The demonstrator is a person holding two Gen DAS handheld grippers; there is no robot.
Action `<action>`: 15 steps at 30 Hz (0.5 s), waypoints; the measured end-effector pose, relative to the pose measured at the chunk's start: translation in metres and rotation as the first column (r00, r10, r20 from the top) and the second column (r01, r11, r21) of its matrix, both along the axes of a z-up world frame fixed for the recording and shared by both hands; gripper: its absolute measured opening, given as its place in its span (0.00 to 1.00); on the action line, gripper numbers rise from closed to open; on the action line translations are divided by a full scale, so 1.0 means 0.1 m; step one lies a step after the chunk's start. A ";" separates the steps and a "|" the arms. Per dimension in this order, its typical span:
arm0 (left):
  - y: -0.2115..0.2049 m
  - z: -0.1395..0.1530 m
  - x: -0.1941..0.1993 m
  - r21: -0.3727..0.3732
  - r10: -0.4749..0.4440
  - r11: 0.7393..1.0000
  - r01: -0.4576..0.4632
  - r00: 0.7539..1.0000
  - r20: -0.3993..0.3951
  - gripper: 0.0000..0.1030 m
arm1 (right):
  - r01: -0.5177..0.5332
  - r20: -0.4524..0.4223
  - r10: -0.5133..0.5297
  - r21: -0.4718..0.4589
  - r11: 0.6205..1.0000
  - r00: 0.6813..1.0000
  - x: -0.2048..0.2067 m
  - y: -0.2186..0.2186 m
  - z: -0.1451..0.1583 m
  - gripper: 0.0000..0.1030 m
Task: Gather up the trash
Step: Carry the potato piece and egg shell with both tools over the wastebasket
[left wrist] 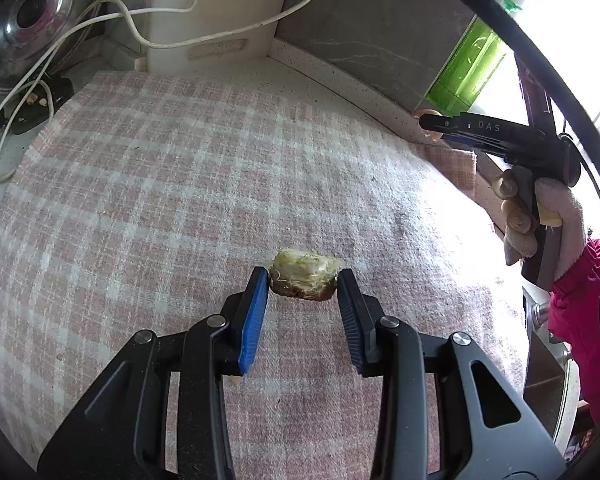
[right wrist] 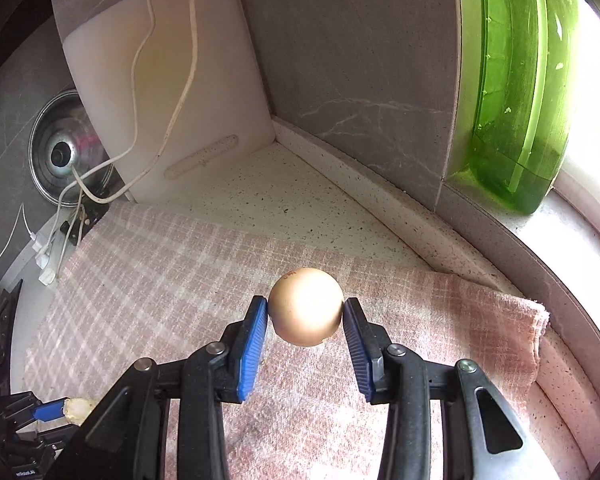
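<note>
Blue pads of the left gripper (left wrist: 303,280) pinch a yellowish vegetable scrap (left wrist: 303,280) right at their tips, lifted over the pink checked cloth (left wrist: 180,184). It looks light, damp and soft, best squeezed gently across its firm sides. From the right wrist, the right gripper (right wrist: 305,308) clamps a brown eggshell (right wrist: 305,307) between its tips, jaws partway apart; it seems brittle, easily crushed.
</note>
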State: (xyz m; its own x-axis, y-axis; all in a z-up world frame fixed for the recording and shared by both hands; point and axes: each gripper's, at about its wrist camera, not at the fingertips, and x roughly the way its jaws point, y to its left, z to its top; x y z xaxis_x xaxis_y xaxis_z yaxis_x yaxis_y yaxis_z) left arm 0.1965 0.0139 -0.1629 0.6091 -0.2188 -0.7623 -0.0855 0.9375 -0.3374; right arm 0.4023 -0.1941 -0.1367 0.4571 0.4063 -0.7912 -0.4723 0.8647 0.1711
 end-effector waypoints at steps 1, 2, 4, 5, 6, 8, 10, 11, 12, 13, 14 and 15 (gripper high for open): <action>0.02 0.02 -0.03 0.000 0.001 1.000 -0.001 1.000 0.003 0.35 | 0.001 0.002 -0.001 0.006 1.000 1.000 -0.04 0.00 0.02 0.39; 0.03 0.05 -0.07 0.002 0.000 1.000 0.000 1.000 0.005 0.35 | 0.000 0.003 -0.001 0.012 1.000 1.000 -0.08 0.00 0.05 0.39; 0.06 0.09 -0.16 0.009 -0.001 1.000 0.001 1.000 0.011 0.35 | -0.004 0.006 0.004 0.021 1.000 1.000 -0.17 0.01 0.10 0.39; 0.08 0.11 -0.20 0.011 -0.002 1.000 0.001 1.000 0.014 0.35 | -0.006 0.009 0.006 0.025 1.000 1.000 -0.22 0.01 0.12 0.39; 0.10 0.13 -0.26 0.013 -0.001 1.000 0.000 1.000 0.017 0.35 | -0.008 0.011 0.008 0.028 1.000 1.000 -0.29 0.02 0.15 0.39; 0.15 0.16 -0.35 0.013 0.003 1.000 -0.003 1.000 0.024 0.34 | -0.011 0.015 0.011 0.035 0.999 1.000 -0.41 0.04 0.21 0.39; 0.20 0.18 -0.45 0.012 0.008 1.000 -0.008 0.999 0.031 0.34 | -0.016 0.021 0.015 0.040 0.999 1.000 -0.54 0.06 0.27 0.39; 0.23 0.18 -0.50 0.010 0.010 1.000 -0.011 0.999 0.034 0.34 | -0.019 0.025 0.018 0.041 0.999 1.000 -0.60 0.07 0.30 0.39; 0.25 0.18 -0.54 0.011 0.012 1.000 -0.012 0.999 0.036 0.34 | -0.020 0.028 0.019 0.041 0.999 0.999 -0.66 0.08 0.32 0.39; 0.28 0.18 -0.58 0.011 0.011 1.000 -0.012 0.999 0.036 0.34 | -0.023 0.031 0.022 0.042 0.999 0.999 -0.73 0.10 0.34 0.39; 0.30 0.17 -0.62 0.012 0.009 1.000 -0.010 0.999 0.035 0.34 | -0.025 0.032 0.024 0.041 0.999 0.999 -0.79 0.11 0.36 0.39; 0.31 0.15 -0.65 0.014 0.007 1.000 -0.007 0.999 0.033 0.33 | -0.029 0.033 0.027 0.042 0.999 0.999 -0.85 0.13 0.37 0.39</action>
State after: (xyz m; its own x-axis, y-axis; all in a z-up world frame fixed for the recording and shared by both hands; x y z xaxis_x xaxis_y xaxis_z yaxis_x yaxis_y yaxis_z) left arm 0.1312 0.0449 -0.1477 0.6353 -0.2038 -0.7449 -0.0810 0.9416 -0.3267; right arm 0.3170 -0.1814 -0.0994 0.4706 0.4520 -0.7578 -0.5021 0.8434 0.1912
